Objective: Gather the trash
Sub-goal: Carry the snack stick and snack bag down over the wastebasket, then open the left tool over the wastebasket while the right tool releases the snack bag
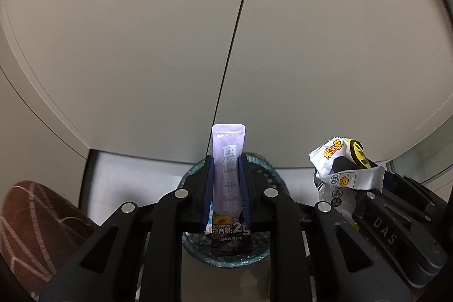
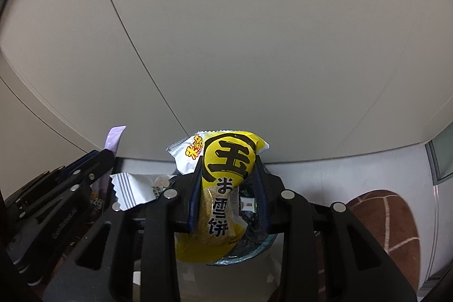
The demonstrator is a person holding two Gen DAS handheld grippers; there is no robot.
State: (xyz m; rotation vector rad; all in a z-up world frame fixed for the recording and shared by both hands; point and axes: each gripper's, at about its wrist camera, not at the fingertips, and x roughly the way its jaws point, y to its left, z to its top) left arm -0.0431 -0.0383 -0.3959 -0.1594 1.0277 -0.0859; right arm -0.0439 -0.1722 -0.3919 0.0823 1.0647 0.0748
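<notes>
White cabinet doors, brown rug, lined bin

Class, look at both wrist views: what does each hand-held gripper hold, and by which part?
Left hand-held gripper: purple coffee sachet, clamped by its long edges, mid-length. Right hand-held gripper: yellow rice-cracker packet, pinched across its middle.

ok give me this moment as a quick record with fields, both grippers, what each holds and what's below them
left gripper: shut on purple coffee sachet
right gripper: shut on yellow rice cracker packet
second wrapper: white wrapper beside the right gripper; what holds it is unclear
below: bin with a liner, under the left gripper
floor: brown patterned rug to one side
background: pale cabinet doors
</notes>
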